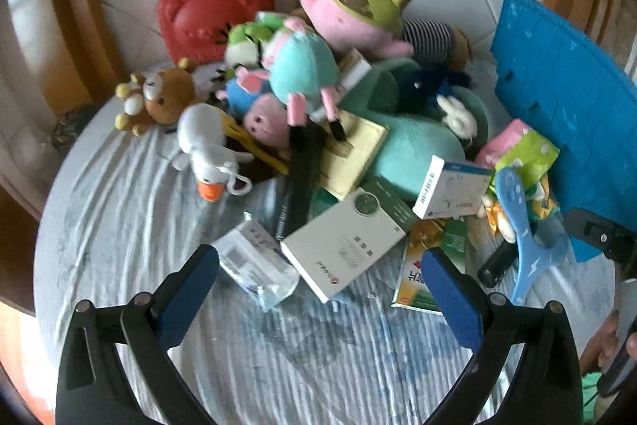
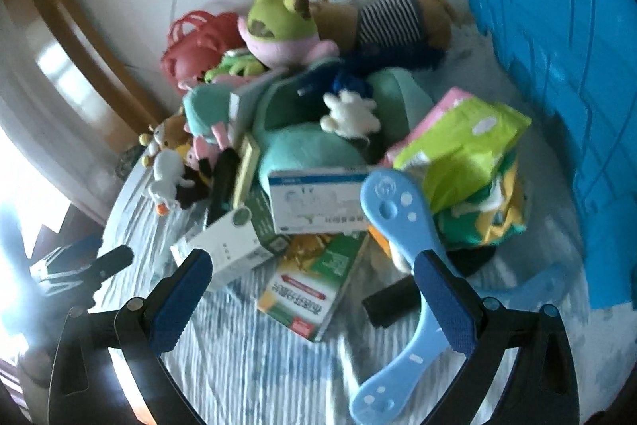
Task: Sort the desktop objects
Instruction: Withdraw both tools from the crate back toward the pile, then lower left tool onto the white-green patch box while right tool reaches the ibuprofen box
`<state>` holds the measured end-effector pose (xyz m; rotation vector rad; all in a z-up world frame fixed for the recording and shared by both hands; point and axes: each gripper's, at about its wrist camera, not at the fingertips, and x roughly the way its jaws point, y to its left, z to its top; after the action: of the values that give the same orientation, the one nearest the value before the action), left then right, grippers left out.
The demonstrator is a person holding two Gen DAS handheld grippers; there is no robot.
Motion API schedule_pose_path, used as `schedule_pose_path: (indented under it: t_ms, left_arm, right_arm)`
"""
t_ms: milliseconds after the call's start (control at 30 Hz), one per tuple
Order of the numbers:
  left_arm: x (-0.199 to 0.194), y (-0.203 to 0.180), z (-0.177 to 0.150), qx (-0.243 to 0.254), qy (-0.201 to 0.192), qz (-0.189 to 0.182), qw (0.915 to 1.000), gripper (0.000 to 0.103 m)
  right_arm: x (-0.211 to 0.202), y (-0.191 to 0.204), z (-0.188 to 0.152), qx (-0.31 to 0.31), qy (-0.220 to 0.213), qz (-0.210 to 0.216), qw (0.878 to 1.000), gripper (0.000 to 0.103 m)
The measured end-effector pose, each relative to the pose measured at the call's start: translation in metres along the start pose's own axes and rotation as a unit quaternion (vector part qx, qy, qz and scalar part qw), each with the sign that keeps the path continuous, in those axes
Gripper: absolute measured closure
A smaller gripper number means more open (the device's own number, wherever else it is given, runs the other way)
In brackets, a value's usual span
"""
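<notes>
Left gripper [image 1: 320, 267] hangs over the striped cloth [image 1: 278, 353] at the near edge of the pile, fingers spread wide, gripping nothing; between them lie a white box with a dark green end [image 1: 344, 243] and a clear plastic-wrapped pack [image 1: 254, 259], the box propped on the pack's right side; a yellow-green carton [image 1: 414, 281] sits just inside the right finger. Right gripper [image 2: 312, 277] is likewise wide apart and empty; the yellow-green carton [image 2: 314, 281] lies flat between its fingers, a light blue plastic piece with holes [image 2: 402, 226] runs behind the right finger, contact unclear; a black block [image 2: 392, 299] lies beside it. Pile behind: white-and-blue box [image 1: 452, 192] leaning on a teal plush [image 1: 414, 146]; white duck plush [image 1: 207, 146] at left, brown bear plush [image 1: 159, 94] beyond it; pink-and-green frog plush [image 1: 358, 10] on top at the back; red basket [image 1: 211, 14] far left; striped plush [image 1: 428, 34] far right. Green-and-pink packet [image 2: 462, 142] sits right of the pile; blue plastic panel [image 2: 557, 66] stands tilted along the right edge. Both views blurred; box print unreadable.
</notes>
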<state>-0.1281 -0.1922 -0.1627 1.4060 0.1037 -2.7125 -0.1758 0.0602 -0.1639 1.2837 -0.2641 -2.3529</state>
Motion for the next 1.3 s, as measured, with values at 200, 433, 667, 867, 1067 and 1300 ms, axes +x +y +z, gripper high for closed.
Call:
schedule_pose_path:
  t_ms: [200, 433, 667, 867, 1067, 1300]
  left_arm:
    - [0.038, -0.011, 0.006, 0.047, 0.032, -0.027, 0.998, 0.0]
    - [0.097, -0.015, 0.005, 0.158, 0.082, -0.068, 0.9817, 0.0]
    - [0.149, -0.024, -0.006, 0.245, 0.115, -0.103, 0.9571, 0.0]
    - [0.152, -0.018, -0.01, 0.253, 0.103, -0.128, 0.9535, 0.0]
    - [0.148, -0.005, -0.011, 0.255, 0.09, -0.146, 0.9516, 0.0]
    - [0.145, -0.005, -0.014, 0.265, 0.086, -0.139, 0.9504, 0.001]
  right_arm:
    - [0.002, -0.004, -0.003, 0.024, -0.005, -0.031, 0.999, 0.0]
    - [0.024, 0.004, -0.028, 0.099, -0.014, -0.091, 0.991, 0.0]
    - [0.047, 0.01, -0.064, 0.189, -0.021, -0.145, 0.971, 0.0]
    - [0.072, 0.025, -0.075, 0.197, -0.007, -0.179, 0.964, 0.0]
    - [0.109, 0.043, -0.082, 0.173, 0.006, -0.215, 0.961, 0.0]
    - [0.127, 0.04, -0.086, 0.182, 0.019, -0.224, 0.957, 0.0]
